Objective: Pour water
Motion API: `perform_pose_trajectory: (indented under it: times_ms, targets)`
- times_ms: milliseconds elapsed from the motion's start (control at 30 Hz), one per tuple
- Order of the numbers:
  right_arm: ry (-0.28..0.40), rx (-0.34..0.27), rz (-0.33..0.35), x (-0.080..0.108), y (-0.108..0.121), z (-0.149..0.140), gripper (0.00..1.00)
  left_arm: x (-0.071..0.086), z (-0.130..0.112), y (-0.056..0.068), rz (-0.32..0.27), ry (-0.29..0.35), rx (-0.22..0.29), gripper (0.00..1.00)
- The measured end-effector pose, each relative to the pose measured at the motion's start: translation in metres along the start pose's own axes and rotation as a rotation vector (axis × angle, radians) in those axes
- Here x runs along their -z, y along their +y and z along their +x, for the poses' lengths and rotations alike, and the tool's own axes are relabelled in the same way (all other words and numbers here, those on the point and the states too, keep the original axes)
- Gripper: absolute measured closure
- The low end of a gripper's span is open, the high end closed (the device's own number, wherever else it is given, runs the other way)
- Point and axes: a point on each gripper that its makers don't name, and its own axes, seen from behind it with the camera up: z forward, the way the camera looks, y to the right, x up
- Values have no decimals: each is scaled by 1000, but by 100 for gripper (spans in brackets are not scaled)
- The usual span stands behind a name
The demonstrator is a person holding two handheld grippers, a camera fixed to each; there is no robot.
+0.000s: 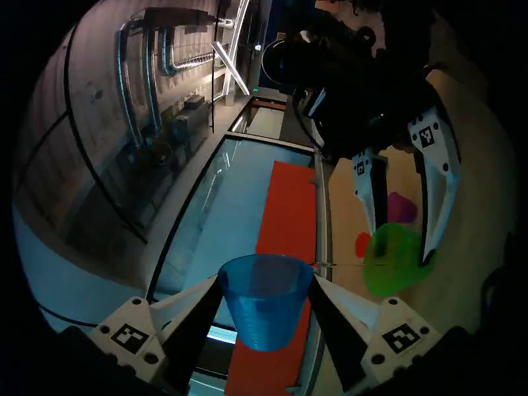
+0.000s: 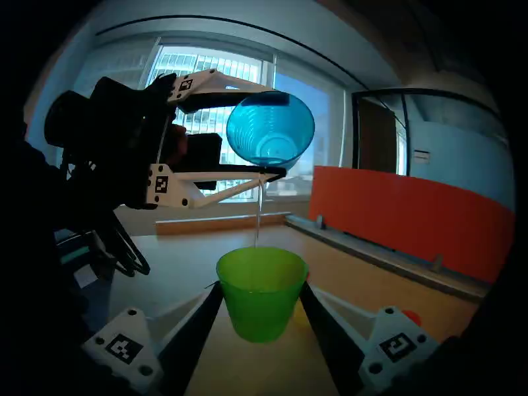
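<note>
The translucent blue plastic cup [image 1: 266, 300] is showing an even blue tint. The translucent lime-green plastic cup [image 2: 262, 294] is showing plain green. The left hand-held gripper [image 1: 266, 282] and right hand-held gripper [image 2: 262, 288] are presenting white fingers, each carrying black-and-white square markers. The pale wooden table [image 2: 198, 264] is reading tan. The flat wall panel [image 2: 422, 211] is showing orange-red.

you're in an office-like room: big windows [image 2: 218, 92] looking onto a tall building [image 2: 173, 72] outside, an orange partition [image 2: 422, 218] edging a pale wooden desk [image 2: 185, 257], a dark-framed glass wall [image 2: 422, 142] beyond.
</note>
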Motion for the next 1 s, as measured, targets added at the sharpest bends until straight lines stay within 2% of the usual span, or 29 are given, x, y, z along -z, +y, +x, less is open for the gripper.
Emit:
perform_pose_trajectory:
  times_ms: [467, 1000]
  targets:
    - [7, -4, -3, 1, 0, 1, 13, 0, 2, 5, -4, 2, -28, 13]
    - [10, -5, -4, 2, 2, 0, 13, -3, 3, -1, 7, -3, -127, 13]
